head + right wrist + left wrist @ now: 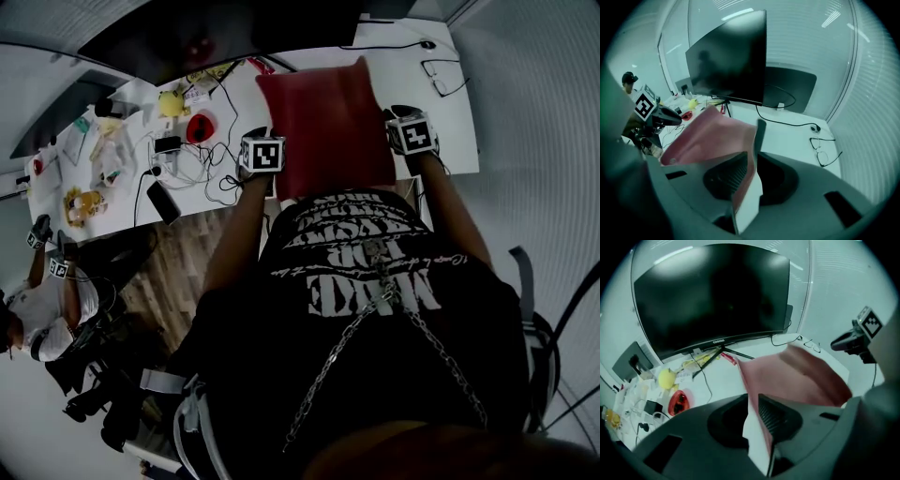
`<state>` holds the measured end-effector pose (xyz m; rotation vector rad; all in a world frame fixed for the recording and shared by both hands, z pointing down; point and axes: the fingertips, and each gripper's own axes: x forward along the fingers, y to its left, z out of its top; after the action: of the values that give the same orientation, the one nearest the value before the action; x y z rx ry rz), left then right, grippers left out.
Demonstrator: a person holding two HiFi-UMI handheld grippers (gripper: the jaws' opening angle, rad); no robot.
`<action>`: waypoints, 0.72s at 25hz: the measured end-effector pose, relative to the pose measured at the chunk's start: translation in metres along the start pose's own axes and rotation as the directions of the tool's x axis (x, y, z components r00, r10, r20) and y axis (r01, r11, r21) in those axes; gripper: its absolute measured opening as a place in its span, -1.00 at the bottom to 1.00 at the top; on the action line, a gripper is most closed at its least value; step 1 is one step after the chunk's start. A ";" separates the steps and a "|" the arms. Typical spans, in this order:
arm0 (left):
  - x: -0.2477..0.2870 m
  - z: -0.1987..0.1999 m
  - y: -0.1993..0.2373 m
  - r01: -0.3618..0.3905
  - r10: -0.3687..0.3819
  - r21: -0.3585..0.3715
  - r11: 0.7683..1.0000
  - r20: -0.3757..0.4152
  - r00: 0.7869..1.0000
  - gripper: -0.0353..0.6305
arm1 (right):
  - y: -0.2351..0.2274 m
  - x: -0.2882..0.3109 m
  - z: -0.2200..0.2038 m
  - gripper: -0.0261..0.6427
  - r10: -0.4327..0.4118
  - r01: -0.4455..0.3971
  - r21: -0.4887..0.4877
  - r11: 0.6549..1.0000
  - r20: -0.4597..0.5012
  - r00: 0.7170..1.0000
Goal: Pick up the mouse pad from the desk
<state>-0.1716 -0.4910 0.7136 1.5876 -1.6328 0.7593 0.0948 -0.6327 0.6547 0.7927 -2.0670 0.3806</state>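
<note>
Dim office with a white rectangular counter (441, 112) carrying a wide curved black monitor (712, 296) at its back edge. Next in size, the red rectangular fabric mouse pad (328, 122): spans the gap between both claws, ahead of the person's chest, and reaches forward from them toward the monitor's foot. Bows upward through the middle, so looks soft and floppy. Appears lifted at the near edge; cannot tell whether the far edge touches the counter.

Left claw (757, 418): clenched on the pad's left side close to the near corner, pale underside showing between the jaws. Right claw (752, 164): likewise clamped on the pad's right side edge. Neither hand nearer than the other, with one on each side and the pad lying straight ahead and between.

Seems mostly picked up by this reading. Calls next for raising both claws together and level, lest the sheet twist or slip free.

Smaller things, well apart from the pad: tangled black cables (202, 173), a red round dish (199, 127), thin-framed spectacles (445, 77).
</note>
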 end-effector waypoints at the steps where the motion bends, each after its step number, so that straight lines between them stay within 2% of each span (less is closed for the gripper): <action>1: -0.005 0.000 0.008 -0.036 0.036 0.009 0.999 0.015 0.999 -0.67 | -0.005 -0.002 -0.002 -0.74 -0.016 0.016 -0.011 1.000 0.002 1.000; 4: -0.032 0.018 0.021 -0.063 0.063 -0.008 0.998 0.128 0.990 -0.67 | -0.006 -0.023 0.007 -0.81 0.011 -0.013 0.018 1.000 0.081 0.997; 5: -0.046 0.030 0.020 -0.048 0.051 -0.020 0.999 0.192 0.980 -0.69 | -0.003 -0.035 0.017 -0.85 0.029 -0.034 0.034 0.999 0.139 0.990; 6: -0.067 0.047 0.016 -0.027 0.035 -0.030 0.999 0.271 0.962 -0.73 | 0.002 -0.052 0.031 -0.86 0.048 -0.060 0.050 0.997 0.213 0.976; 7: -0.092 0.066 0.010 -0.002 0.016 -0.038 0.999 0.364 0.931 -0.77 | 0.008 -0.073 0.048 -0.87 0.066 -0.087 0.060 0.994 0.296 0.953; 8: -0.123 0.086 0.001 0.025 -0.004 -0.039 0.999 0.466 0.885 -0.82 | 0.015 -0.098 0.066 -0.88 0.080 -0.111 0.058 0.992 0.383 0.920; 9: -0.155 0.107 -0.009 0.047 -0.024 -0.027 0.999 0.566 0.824 -0.87 | 0.023 -0.125 0.086 -0.89 0.093 -0.126 0.038 0.991 0.469 0.878; 11: -0.218 0.147 -0.029 0.062 -0.064 0.029 0.998 0.729 0.682 -0.88 | 0.040 -0.177 0.123 -0.91 0.121 -0.126 -0.037 0.991 0.624 0.772; 12: -0.243 0.162 -0.039 0.060 -0.083 0.059 0.996 0.783 0.617 -0.88 | 0.049 -0.197 0.138 -0.91 0.136 -0.114 -0.078 0.990 0.683 0.717; 13: -0.262 0.175 -0.047 0.056 -0.099 0.082 0.995 0.820 0.564 -0.88 | 0.057 -0.214 0.151 -0.91 0.149 -0.098 -0.112 0.989 0.729 0.669; 14: -0.275 0.184 -0.053 0.048 -0.110 0.099 0.994 0.842 0.529 -0.88 | 0.066 -0.227 0.160 -0.92 0.159 -0.078 -0.142 0.987 0.761 0.629; 15: -0.282 0.189 -0.059 0.035 -0.115 0.113 0.993 0.852 0.510 -0.88 | 0.074 -0.237 0.165 -0.92 0.168 -0.058 -0.167 0.984 0.783 0.599; 16: -0.285 0.193 -0.063 0.020 -0.116 0.123 0.992 0.855 0.506 -0.88 | 0.081 -0.246 0.168 -0.92 0.177 -0.043 -0.187 0.981 0.794 0.581; 18: -0.288 0.196 -0.069 0.014 -0.118 0.130 0.991 0.850 0.513 -0.88 | 0.095 -0.259 0.169 -0.92 0.199 -0.035 -0.218 0.975 0.801 0.565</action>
<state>-0.1280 -0.4930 0.3614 2.3014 -2.1926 -0.0876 0.0361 -0.5482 0.3479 0.7994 -2.9989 -0.1783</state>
